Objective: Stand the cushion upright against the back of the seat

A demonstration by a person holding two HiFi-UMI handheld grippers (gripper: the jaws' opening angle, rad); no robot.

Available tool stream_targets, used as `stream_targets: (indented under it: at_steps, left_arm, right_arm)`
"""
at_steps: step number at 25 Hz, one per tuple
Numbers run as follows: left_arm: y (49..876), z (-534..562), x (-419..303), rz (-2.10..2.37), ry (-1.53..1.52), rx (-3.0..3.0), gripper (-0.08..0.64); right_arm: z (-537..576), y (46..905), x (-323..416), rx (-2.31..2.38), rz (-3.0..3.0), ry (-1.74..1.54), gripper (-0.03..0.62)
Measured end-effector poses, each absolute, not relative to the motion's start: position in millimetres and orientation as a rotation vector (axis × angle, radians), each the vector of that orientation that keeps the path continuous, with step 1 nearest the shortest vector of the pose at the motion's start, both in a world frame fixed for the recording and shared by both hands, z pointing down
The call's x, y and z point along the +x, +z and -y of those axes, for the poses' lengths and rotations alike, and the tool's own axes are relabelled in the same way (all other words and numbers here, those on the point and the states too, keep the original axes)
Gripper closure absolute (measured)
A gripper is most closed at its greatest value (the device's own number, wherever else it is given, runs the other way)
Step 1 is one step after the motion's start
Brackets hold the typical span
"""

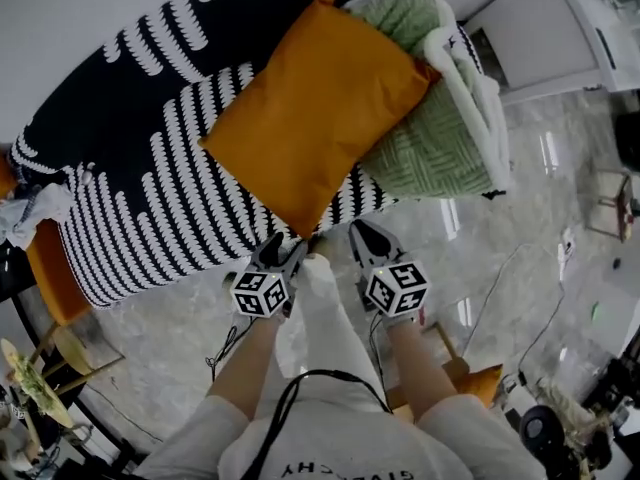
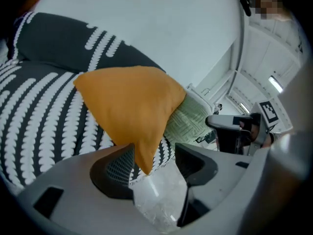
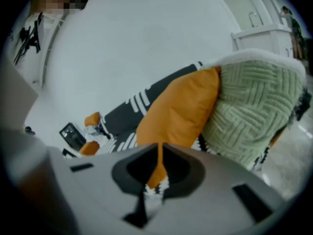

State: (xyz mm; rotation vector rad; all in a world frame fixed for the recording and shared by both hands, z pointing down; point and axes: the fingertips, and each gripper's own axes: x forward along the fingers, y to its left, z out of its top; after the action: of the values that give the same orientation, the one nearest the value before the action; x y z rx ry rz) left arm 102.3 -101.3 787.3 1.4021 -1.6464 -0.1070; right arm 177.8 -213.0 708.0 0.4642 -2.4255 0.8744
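Lying ahead: the orange cushion [image 1: 315,113] sprawls flat on the striped seat [image 1: 150,198]. Its right side is propped on a folded green blanket [image 1: 430,138], and it is not yet upright against the backrest [image 1: 120,68].
Long axis: it runs corner to corner, from the near tip at the seat's front edge to the far tip by the backrest.
Near tip: it points straight at both tools and overhangs the front edge.
Left gripper [image 1: 285,253]: the jaws stand wide apart with the near tip hanging between them. The pads are not pressing, so nothing is held.
Right gripper [image 1: 362,233]: the jaws are together, just right of the tip. A sliver of orange shows in the slit; it may be pinched cloth or only the cushion beyond.
Nearer hand: the left, already straddling the tip.
Likely next: close on that tip, then lift and push it away, swinging the cushion up toward the backrest.
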Motion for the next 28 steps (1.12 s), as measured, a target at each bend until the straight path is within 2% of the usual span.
stream_targets:
  at_steps: [5,15,16,17,18,23,28]
  left_arm:
    - [843.8,90.6,130.0,1.583,-0.123,1.242,0.261]
    - [882.9,107.6,125.2,1.628,-0.17,1.072,0.255]
    - [879.6,112.8,125.0,1.628,-0.188,1.078,0.262]
    - [875.5,117.5,124.5,1.632,-0.199,1.084,0.318]
    - [871.7,120.9,122.9,1.64,-0.201,1.088,0.431]
    - [859.2,119.1,109.6,1.654,-0.236,1.067,0.494]
    - [823.5,114.0,94.9,1.673,-0.29,1.109,0.505]
  right_arm:
    - [207.0,730.1,191.3,0.477,2.403,0.931,0.572]
    - [219.1,752.0,212.5,0.51,2.363,0.95,0.572]
    - [220.5,751.6,213.9,0.514,2.361,0.955,0.572]
    - [221.2,751.2,215.0,0.516,2.359,0.96,0.572]
    - [220.9,751.0,215.3,0.515,2.357,0.964,0.572]
    - [213.5,748.8,207.5,0.505,2.354,0.966,0.572]
    - [218.6,731.9,197.4,0.493,2.389,0.939,0.572]
